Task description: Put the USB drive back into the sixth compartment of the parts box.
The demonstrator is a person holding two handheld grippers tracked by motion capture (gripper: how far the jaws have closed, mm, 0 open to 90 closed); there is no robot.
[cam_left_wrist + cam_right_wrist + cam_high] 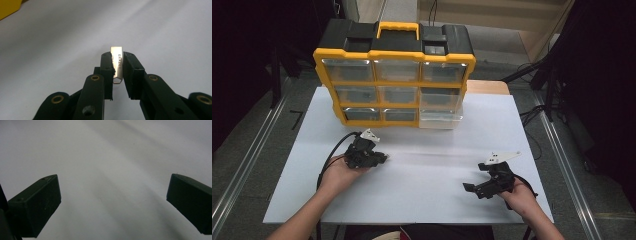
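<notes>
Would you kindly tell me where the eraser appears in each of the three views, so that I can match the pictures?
High view: the eraser is a small pale tip at the left gripper, left of centre on the white table.
Left gripper view: at centre, upright, clamped between the two black jaws.
Right gripper view: the right gripper stands open over bare table.
Shared landmark: the white table top; the yellow organiser also shows top left in the left gripper view.

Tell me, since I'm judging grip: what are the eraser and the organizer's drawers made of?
The eraser, clamped in the left gripper, looks like rubber in a glossy printed sleeve. The organizer drawers look like clear hard plastic: see-through and glinting.
</notes>
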